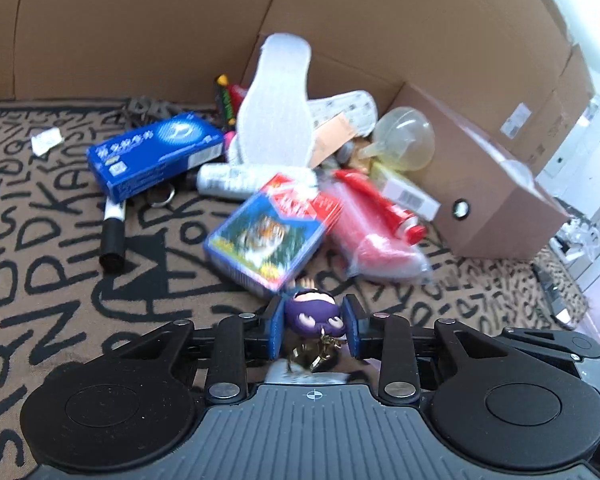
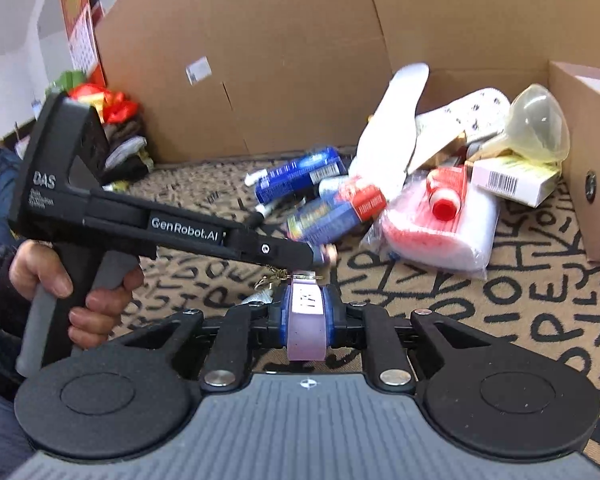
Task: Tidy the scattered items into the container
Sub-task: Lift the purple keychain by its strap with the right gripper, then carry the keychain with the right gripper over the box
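My left gripper (image 1: pixel 312 320) is shut on a small purple figurine keychain (image 1: pixel 311 312) with a gold clasp (image 1: pixel 316 350) hanging under it. My right gripper (image 2: pixel 306 314) is shut on a lilac tag (image 2: pixel 305 322) that joins the same keychain; the left gripper's tip (image 2: pixel 320 255) shows just above it. A pile of scattered items lies ahead: a blue box (image 1: pixel 156 154), a tiger-print box (image 1: pixel 266 240), a red packet (image 1: pixel 370 232), white insoles (image 1: pixel 278 108), a clear funnel (image 1: pixel 406 138) and a black marker (image 1: pixel 112 236). The brown cardboard box (image 1: pixel 484 184) stands at the right.
Large cardboard sheets (image 1: pixel 140 32) wall off the back. The floor is a tan carpet with black letters (image 1: pixel 60 280). A person's hand (image 2: pixel 80 292) holds the left gripper's handle. Colourful clutter (image 2: pixel 100 112) lies at the far left.
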`<state>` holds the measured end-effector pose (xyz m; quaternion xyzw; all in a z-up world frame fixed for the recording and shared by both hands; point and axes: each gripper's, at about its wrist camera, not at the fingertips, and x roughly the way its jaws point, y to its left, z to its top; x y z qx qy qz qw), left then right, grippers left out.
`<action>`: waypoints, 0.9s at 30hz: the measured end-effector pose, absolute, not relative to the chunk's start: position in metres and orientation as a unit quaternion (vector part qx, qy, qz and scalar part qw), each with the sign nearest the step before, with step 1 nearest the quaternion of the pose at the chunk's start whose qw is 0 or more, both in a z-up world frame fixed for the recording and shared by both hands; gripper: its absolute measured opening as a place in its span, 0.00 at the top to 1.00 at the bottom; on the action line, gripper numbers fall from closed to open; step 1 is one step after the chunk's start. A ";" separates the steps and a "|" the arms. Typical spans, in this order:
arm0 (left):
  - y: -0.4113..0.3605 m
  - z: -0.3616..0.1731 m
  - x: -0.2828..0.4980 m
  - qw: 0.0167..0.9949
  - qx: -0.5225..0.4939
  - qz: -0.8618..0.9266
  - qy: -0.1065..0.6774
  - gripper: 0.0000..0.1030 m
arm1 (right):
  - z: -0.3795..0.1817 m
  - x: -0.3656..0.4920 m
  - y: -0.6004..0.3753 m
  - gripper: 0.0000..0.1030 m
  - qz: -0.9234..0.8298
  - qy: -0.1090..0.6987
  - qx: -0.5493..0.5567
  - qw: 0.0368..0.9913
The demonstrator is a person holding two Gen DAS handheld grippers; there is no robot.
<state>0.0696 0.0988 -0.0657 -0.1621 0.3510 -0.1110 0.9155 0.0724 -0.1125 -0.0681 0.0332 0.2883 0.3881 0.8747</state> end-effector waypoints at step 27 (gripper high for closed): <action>0.016 0.039 0.111 0.936 -0.108 -0.232 0.240 0.73 | 0.009 0.080 -0.179 0.82 0.332 0.148 0.018 0.932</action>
